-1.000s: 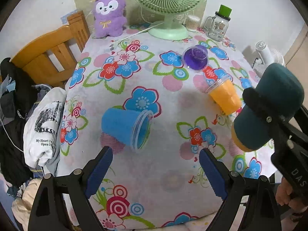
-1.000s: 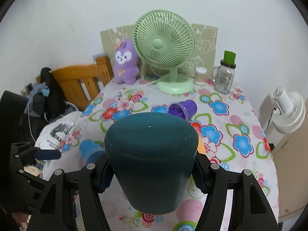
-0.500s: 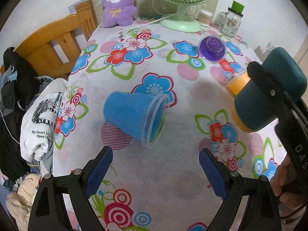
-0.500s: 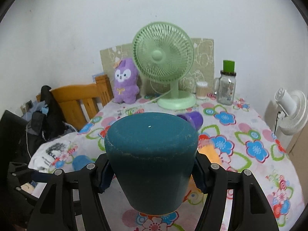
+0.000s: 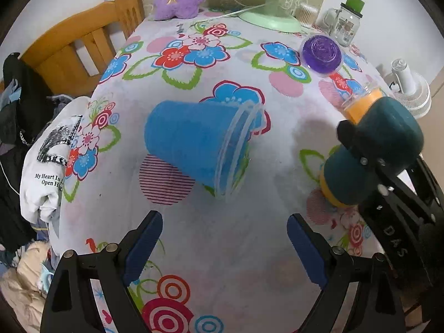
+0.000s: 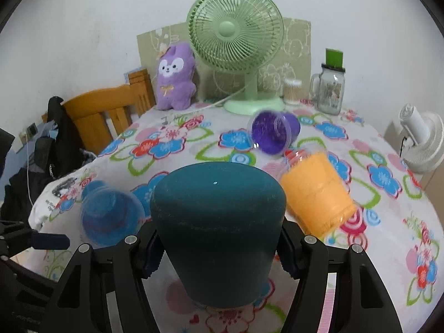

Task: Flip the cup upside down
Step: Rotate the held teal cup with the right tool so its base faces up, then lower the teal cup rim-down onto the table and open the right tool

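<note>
My right gripper (image 6: 219, 252) is shut on a dark teal cup (image 6: 217, 222), held bottom-up above the floral tablecloth; it also shows in the left wrist view (image 5: 374, 149). A blue cup (image 5: 194, 144) lies on its side, mouth to the right, just ahead of my open, empty left gripper (image 5: 222, 247); it appears blurred in the right wrist view (image 6: 111, 213). An orange cup (image 6: 316, 191) lies on its side behind the teal cup. A purple cup (image 6: 273, 133) lies on its side further back.
A green fan (image 6: 236, 41), purple plush toy (image 6: 174, 77), glass jar with green lid (image 6: 331, 88) and small container (image 6: 291, 91) stand at the table's far edge. A wooden chair (image 5: 83, 44) with clothes (image 5: 47, 161) is at left. A white fan (image 6: 421, 138) is at right.
The left gripper has moved closer to the blue cup, which looms larger. The right gripper with the teal cup has tilted and lowered toward the table, bringing the orange cup into its view.
</note>
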Demonstrator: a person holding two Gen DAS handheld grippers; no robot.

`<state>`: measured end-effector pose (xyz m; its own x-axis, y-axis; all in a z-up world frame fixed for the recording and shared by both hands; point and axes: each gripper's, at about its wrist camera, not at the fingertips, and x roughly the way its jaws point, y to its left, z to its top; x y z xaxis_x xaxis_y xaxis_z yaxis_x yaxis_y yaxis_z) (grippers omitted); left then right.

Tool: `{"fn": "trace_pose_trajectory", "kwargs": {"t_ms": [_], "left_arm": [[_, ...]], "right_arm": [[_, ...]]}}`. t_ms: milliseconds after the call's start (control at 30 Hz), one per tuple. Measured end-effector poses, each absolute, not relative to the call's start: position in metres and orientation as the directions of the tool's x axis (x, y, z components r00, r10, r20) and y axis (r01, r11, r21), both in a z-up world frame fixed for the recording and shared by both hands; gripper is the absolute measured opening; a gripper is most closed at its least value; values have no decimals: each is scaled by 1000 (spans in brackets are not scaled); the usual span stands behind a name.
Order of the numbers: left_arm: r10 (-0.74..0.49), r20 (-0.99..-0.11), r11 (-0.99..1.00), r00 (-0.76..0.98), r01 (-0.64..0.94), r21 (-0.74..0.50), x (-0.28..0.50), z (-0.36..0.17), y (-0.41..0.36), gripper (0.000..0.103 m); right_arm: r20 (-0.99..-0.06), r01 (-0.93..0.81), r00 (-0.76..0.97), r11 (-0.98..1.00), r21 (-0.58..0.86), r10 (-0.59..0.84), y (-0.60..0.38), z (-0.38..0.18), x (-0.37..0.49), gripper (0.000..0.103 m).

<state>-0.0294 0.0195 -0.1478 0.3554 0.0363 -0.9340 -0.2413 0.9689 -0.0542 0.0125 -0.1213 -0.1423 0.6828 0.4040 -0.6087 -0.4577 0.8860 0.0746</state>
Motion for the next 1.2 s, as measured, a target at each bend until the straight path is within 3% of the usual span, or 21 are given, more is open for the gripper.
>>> {"fn": "trace_pose_trajectory", "kwargs": {"t_ms": [300, 400, 533, 1000, 1200], "left_arm": [[29, -948, 974, 317, -222, -44, -36, -155, 15, 93], [25, -955, 975, 296, -217, -41, -39, -153, 12, 93], [-12, -961, 973, 277, -219, -75, -41, -136, 9, 93], [-33, -938, 978, 345, -182, -101, -20, -41, -16, 93], [3, -916, 980, 402, -183, -77, -20, -1, -25, 98]], "right_arm": [[-665, -477, 626, 875, 87, 408, -124, -141, 3, 72], [-710, -449, 561, 877, 173, 427, -129, -133, 7, 81], [-742, -436, 528, 881, 181, 413, -134, -111, 2, 96], [-763, -391, 543, 910, 140, 351, -171, 2, 6, 97], [-779, -344, 571, 937, 60, 260, -187, 29, 14, 97]]}}
